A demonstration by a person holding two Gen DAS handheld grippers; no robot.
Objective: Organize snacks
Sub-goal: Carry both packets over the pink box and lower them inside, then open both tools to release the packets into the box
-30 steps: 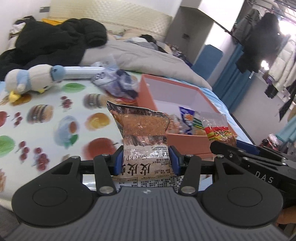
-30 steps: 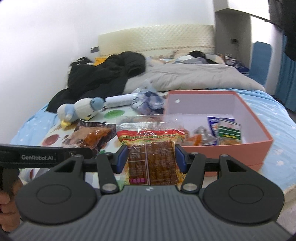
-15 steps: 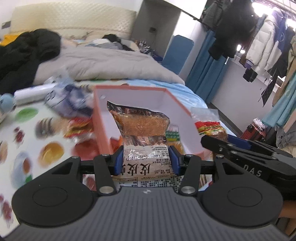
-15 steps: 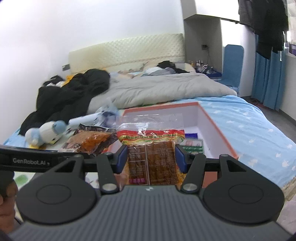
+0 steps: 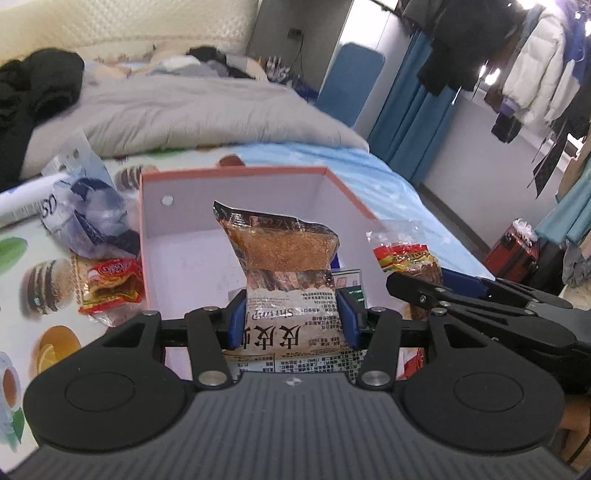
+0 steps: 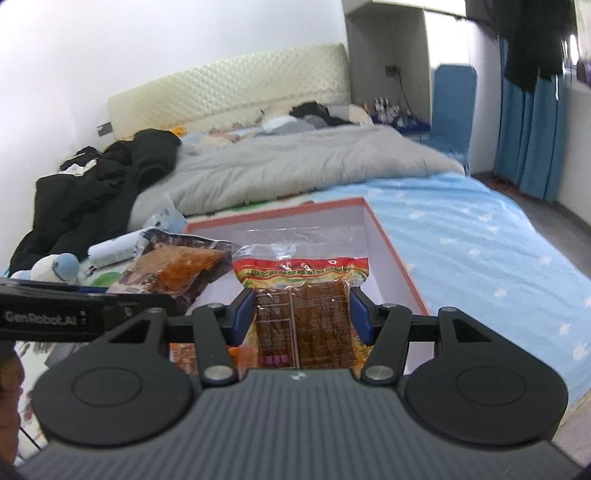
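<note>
Daylight floods in from a window at the far right, blowing out to white glare behind the hanging coats. The room is evenly bright, with soft, faint shadows. Motion blur smears the far grey duvet and the blue curtains. Fisheye distortion bends walls and edges outward; near snack packets stay fairly sharp.

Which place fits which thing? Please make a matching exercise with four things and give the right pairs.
Things:
1. shrimp pack
2. red-banded pack
3. small red packet
4. plush toy

Places:
A. on the fruit-print cloth, left of the box
B. between the right gripper's pads
C. by the black clothes, far left
D. between the left gripper's pads

Pairs: 1-D, 2-B, 3-A, 4-C
</note>
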